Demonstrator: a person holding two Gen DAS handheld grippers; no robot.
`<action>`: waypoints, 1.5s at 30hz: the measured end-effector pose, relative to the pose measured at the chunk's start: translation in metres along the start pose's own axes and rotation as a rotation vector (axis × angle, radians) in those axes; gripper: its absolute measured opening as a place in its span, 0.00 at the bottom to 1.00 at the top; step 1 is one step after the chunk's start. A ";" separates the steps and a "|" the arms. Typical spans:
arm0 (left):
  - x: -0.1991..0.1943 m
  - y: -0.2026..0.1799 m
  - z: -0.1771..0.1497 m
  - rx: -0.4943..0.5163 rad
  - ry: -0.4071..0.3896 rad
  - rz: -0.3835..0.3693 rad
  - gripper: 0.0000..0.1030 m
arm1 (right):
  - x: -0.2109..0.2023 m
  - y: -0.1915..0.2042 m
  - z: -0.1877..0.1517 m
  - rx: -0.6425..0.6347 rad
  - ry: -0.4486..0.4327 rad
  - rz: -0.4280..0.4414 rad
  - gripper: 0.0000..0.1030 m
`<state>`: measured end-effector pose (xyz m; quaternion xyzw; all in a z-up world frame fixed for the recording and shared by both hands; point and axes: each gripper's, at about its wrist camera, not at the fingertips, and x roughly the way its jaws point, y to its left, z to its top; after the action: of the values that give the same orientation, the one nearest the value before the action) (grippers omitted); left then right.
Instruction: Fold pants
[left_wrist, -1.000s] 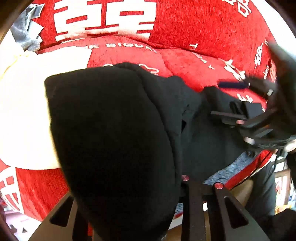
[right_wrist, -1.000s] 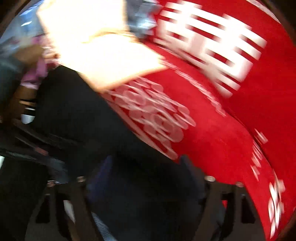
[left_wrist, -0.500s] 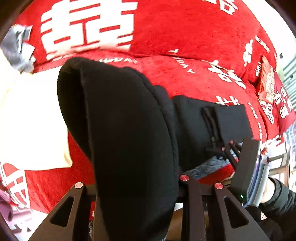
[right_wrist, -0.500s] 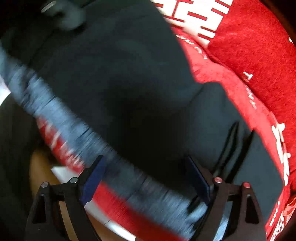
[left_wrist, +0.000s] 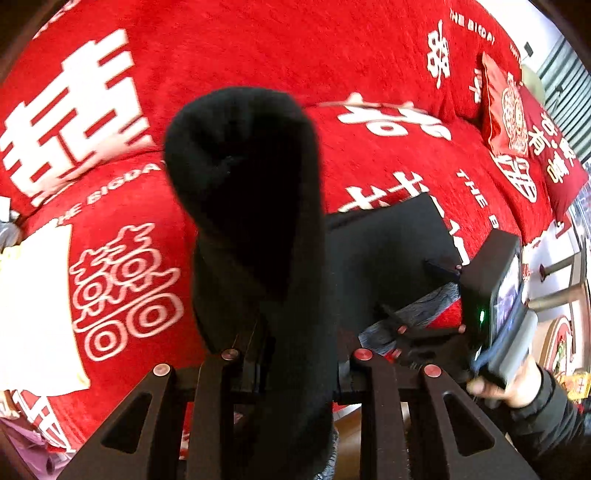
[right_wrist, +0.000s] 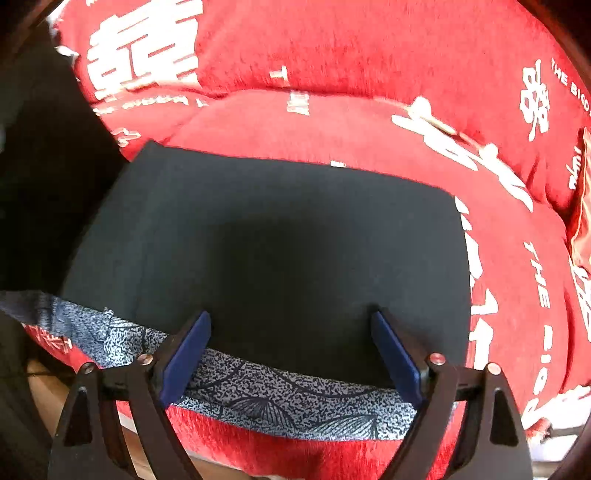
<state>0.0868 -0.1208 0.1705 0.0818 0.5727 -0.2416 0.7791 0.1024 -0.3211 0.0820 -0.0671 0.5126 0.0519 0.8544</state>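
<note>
Black pants (right_wrist: 277, 229) lie flat on the red sofa, with a blue-grey patterned band (right_wrist: 280, 398) along the near edge. My right gripper (right_wrist: 291, 350) hangs open over that edge, and its blue pads (right_wrist: 192, 350) stand wide apart and press nothing. In the left wrist view a thick fold of the pants (left_wrist: 243, 166) rises from my left gripper (left_wrist: 291, 354), which is shut on it; the fabric hides the fingertips. The flat part of the pants (left_wrist: 388, 251) lies to the right. My right gripper (left_wrist: 413, 295) is at the band (left_wrist: 417, 317), held by a hand (left_wrist: 517, 387).
The red sofa cover (left_wrist: 332, 55) with white characters fills both views. A red cushion (left_wrist: 506, 110) leans at the far right. A white cloth (left_wrist: 33, 302) lies at the left. Wooden floor (right_wrist: 40, 398) shows below the sofa's front edge. A metal frame (left_wrist: 561, 280) stands to the right.
My left gripper has carried the lifted fold rightward and upward, away from the white cloth. My right gripper has swung to the patterned edge and its jaws stand wider.
</note>
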 end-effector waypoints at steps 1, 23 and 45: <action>0.005 -0.009 0.005 0.003 0.012 0.003 0.26 | -0.006 -0.002 -0.001 0.003 -0.006 0.006 0.88; 0.139 -0.142 0.074 0.079 0.164 0.020 0.41 | -0.018 -0.112 -0.058 0.309 -0.049 0.082 0.88; 0.077 -0.022 0.022 -0.194 -0.028 0.087 0.72 | -0.074 -0.149 -0.045 0.479 -0.201 0.069 0.89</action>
<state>0.1126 -0.1705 0.1089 0.0274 0.5785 -0.1520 0.8009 0.0520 -0.4774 0.1350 0.1603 0.4250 -0.0355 0.8902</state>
